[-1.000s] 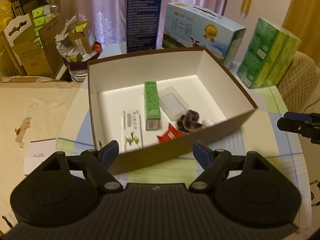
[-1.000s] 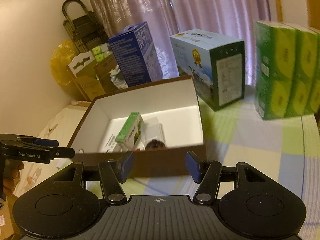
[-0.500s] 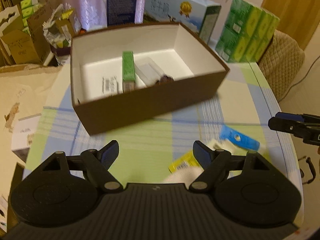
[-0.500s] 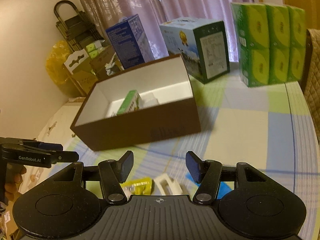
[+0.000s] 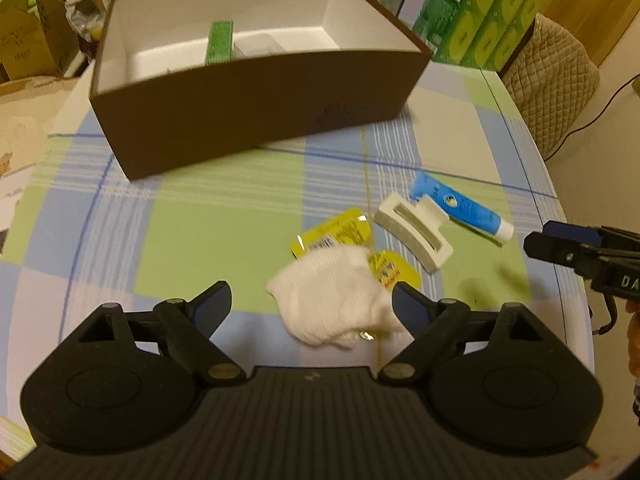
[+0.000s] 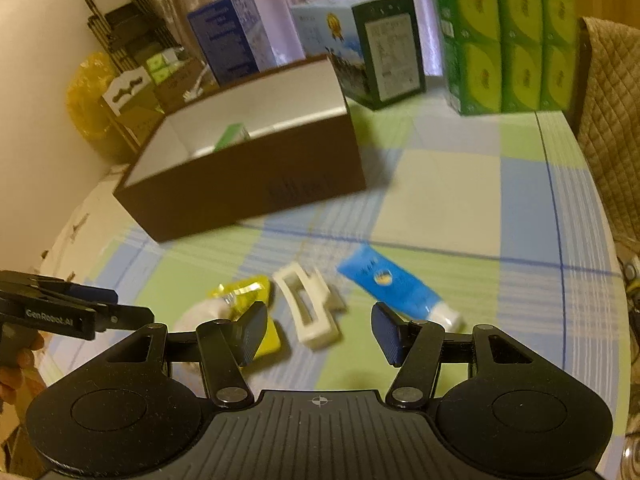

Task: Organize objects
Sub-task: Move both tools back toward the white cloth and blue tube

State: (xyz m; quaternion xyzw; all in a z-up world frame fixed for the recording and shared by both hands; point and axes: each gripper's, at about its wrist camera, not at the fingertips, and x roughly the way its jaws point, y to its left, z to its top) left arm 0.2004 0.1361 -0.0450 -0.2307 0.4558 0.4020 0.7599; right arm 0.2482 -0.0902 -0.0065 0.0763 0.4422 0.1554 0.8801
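Two grippers hover over the checked table [image 5: 192, 232], both with fingers spread wide and empty: the left gripper [image 5: 312, 306] above a white sock [image 5: 332, 300], the right gripper [image 6: 318, 330] above a white hair clip [image 6: 308, 308]. Yellow packets [image 5: 340, 234] and a blue tube [image 5: 464, 210] lie beside them. Farther off stands the brown box [image 5: 256, 92] with a green carton [image 5: 219, 42] inside.
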